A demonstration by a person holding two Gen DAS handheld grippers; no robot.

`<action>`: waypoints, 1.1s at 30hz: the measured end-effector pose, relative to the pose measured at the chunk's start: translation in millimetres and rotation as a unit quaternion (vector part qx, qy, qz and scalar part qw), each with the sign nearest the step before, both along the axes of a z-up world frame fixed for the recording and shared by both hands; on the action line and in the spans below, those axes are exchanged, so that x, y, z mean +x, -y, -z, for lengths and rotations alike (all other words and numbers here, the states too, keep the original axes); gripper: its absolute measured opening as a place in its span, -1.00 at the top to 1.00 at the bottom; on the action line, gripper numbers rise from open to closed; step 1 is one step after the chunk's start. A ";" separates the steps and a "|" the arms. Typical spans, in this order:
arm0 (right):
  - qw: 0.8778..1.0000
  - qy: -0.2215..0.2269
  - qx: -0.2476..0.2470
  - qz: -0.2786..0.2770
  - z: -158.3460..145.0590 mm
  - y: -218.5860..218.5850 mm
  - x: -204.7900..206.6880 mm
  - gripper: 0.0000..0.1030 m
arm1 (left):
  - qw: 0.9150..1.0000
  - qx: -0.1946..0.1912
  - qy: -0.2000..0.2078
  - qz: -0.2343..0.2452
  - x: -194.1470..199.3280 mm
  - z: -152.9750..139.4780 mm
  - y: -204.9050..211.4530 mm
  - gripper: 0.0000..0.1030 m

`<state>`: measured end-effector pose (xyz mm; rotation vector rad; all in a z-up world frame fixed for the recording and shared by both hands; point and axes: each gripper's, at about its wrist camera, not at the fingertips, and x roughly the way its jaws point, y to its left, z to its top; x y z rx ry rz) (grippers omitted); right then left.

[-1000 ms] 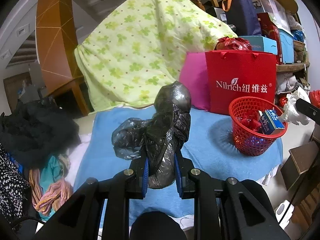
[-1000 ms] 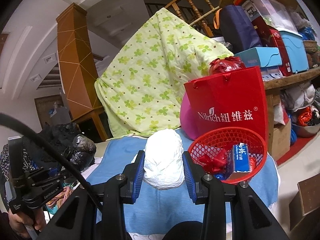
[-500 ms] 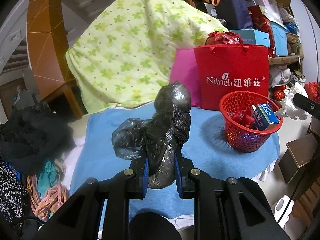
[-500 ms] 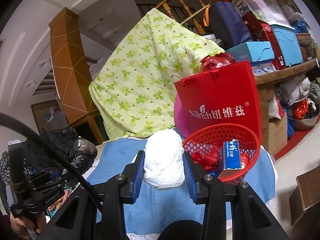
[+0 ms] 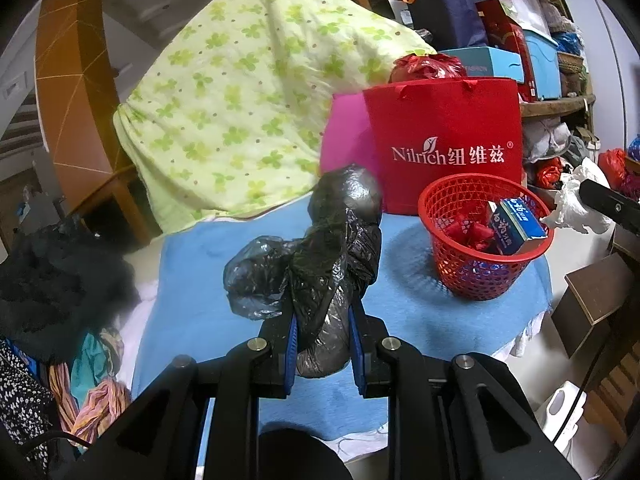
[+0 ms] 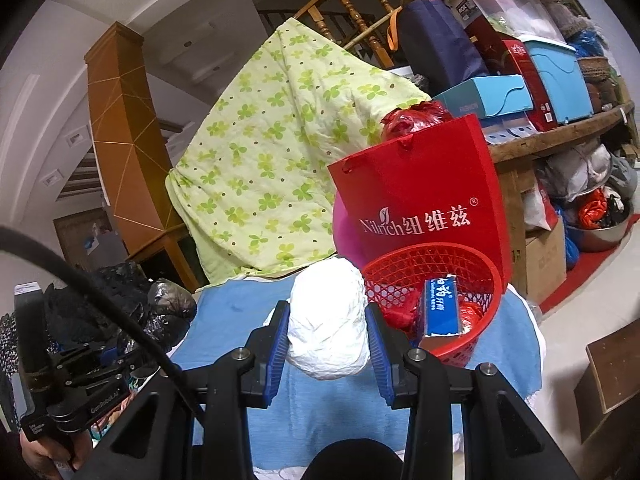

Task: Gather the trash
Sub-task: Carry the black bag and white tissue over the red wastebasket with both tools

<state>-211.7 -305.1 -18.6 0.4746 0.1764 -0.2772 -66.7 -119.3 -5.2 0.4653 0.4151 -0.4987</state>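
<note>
Open blue worktop in front, crowded back and right

The blue-cloth worktop (image 5: 208,280) lies bare to the left and front of the red mesh plastic basket (image 5: 476,276). Directly behind the basket stands the red paper shopping bag (image 5: 448,140), with a green clover-print quilt (image 5: 248,108) walling the back. The basket's mouth is partly filled by a blue carton (image 6: 442,304) and red scraps.

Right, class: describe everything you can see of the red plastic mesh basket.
The round red plastic mesh basket stands upright on the blue cloth-covered table, in front of the red paper gift bag. Its latticed wall flares up to a solid rim. Inside lie crumpled red wrappers and a tilted blue-and-white carton. No tongs touch it.
</note>
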 end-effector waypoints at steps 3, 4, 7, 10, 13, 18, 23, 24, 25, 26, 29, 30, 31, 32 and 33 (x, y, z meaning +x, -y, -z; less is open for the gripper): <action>1.000 -0.001 0.004 0.003 2.1 3.0 -0.9 0.21 | 1.000 0.003 -0.002 0.004 -0.3 1.8 4.4 0.55; 1.000 -0.001 0.004 0.004 2.8 3.5 -1.6 0.21 | 1.000 0.004 -0.003 0.005 -0.6 2.3 5.3 0.55; 1.000 -0.003 0.008 0.008 5.9 6.7 -2.8 0.21 | 1.000 0.007 -0.003 0.009 -1.2 3.8 9.0 0.55; 1.000 -0.005 0.013 0.014 8.6 11.4 -3.9 0.21 | 1.000 0.010 -0.008 0.015 -1.8 6.0 12.7 0.55; 1.000 -0.008 0.017 0.021 11.2 16.2 -6.0 0.21 | 1.000 0.010 -0.016 0.022 -1.9 8.3 14.8 0.55; 0.999 -0.010 0.025 0.035 15.1 25.8 -10.7 0.21 | 0.999 0.013 -0.027 0.031 -2.7 12.2 19.7 0.55; 0.998 -0.012 0.031 0.046 17.7 33.8 -14.9 0.21 | 0.998 0.016 -0.035 0.044 -4.1 14.9 26.7 0.55; 0.998 -0.012 0.032 0.048 18.3 35.3 -15.4 0.21 | 0.998 0.015 -0.038 0.047 -4.0 15.1 28.1 0.55; 0.998 -0.013 0.032 0.050 19.3 36.1 -16.2 0.21 | 0.998 0.015 -0.041 0.051 -3.9 15.3 30.0 0.55; 0.998 -0.014 0.033 0.052 20.0 37.3 -17.0 0.21 | 0.997 0.015 -0.043 0.054 -4.0 15.6 32.5 0.55; 0.998 -0.015 0.036 0.057 21.8 40.3 -18.8 0.21 | 0.997 0.017 -0.045 0.062 -4.0 16.1 39.3 0.55; 0.997 -0.016 0.037 0.058 22.3 41.5 -19.5 0.21 | 0.997 0.017 -0.048 0.065 -3.6 16.8 41.5 0.55; 0.997 -0.016 0.039 0.060 22.9 43.0 -20.0 0.21 | 0.996 0.017 -0.052 0.068 -2.9 17.8 43.6 0.55; 0.997 -0.017 0.040 0.061 23.3 44.2 -20.2 0.21 | 0.996 0.017 -0.056 0.070 -2.2 18.3 44.7 0.55; 0.997 -0.017 0.041 0.062 23.9 45.0 -20.4 0.21 | 0.996 0.017 -0.059 0.072 -1.8 19.4 47.2 0.55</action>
